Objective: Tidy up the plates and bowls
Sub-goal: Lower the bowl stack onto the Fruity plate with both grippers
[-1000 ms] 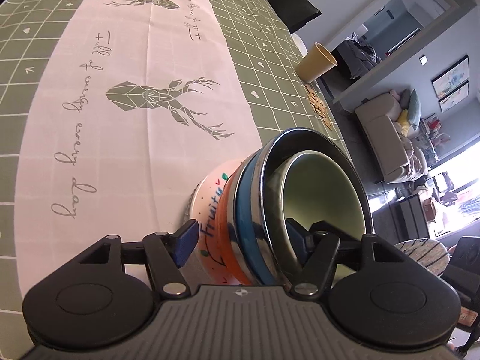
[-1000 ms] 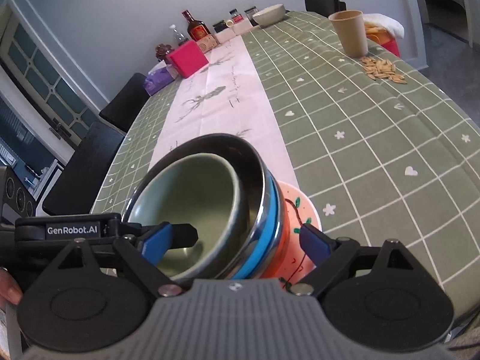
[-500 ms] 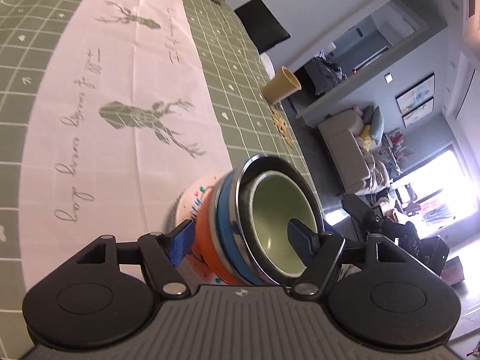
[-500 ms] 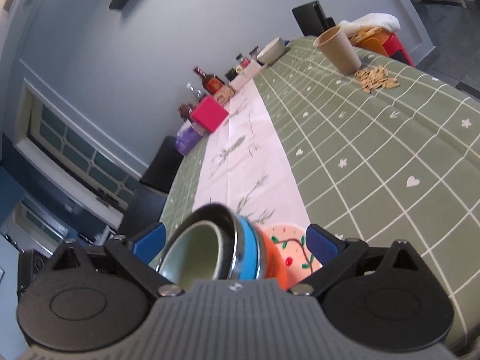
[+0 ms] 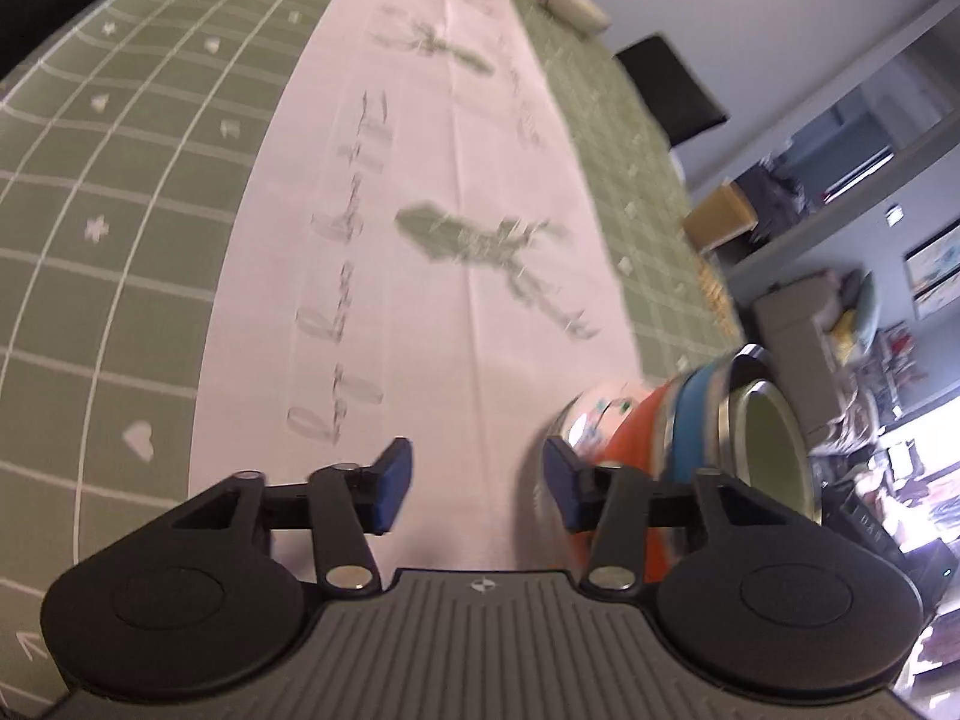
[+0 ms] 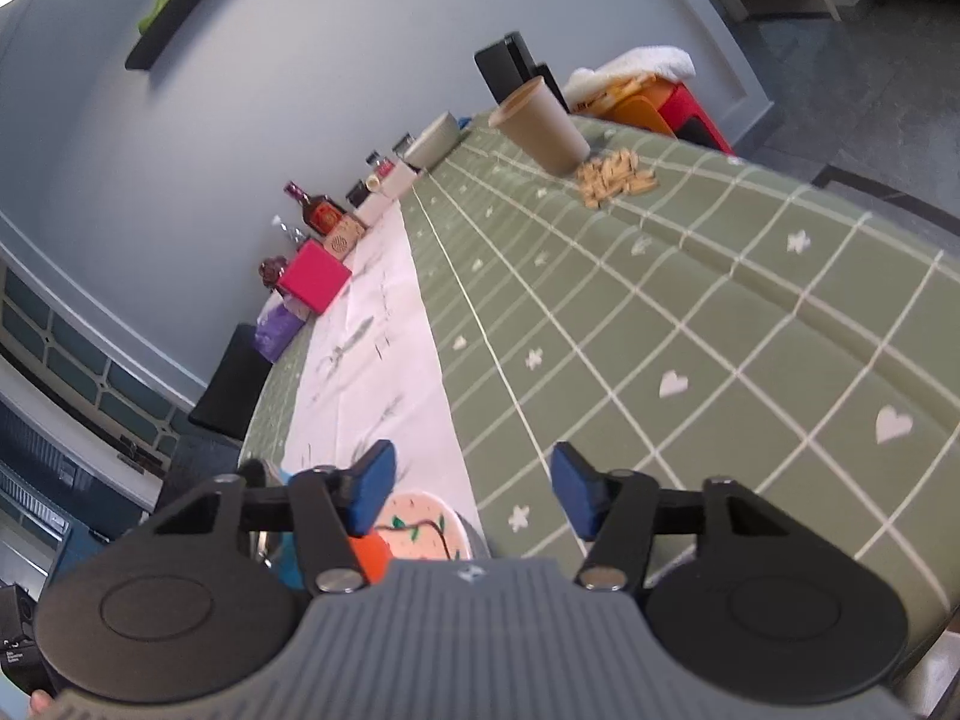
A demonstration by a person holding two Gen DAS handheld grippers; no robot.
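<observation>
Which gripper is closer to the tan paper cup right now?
Right. The paper cup stands far ahead of the right gripper, near the scattered seeds. From the left gripper it sits further off, ahead and rightward, at the table's edge.

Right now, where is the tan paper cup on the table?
In the right wrist view the tan paper cup stands far up the green checked tablecloth, near its far right edge, with a small pile of seeds beside it on the near side.
</observation>
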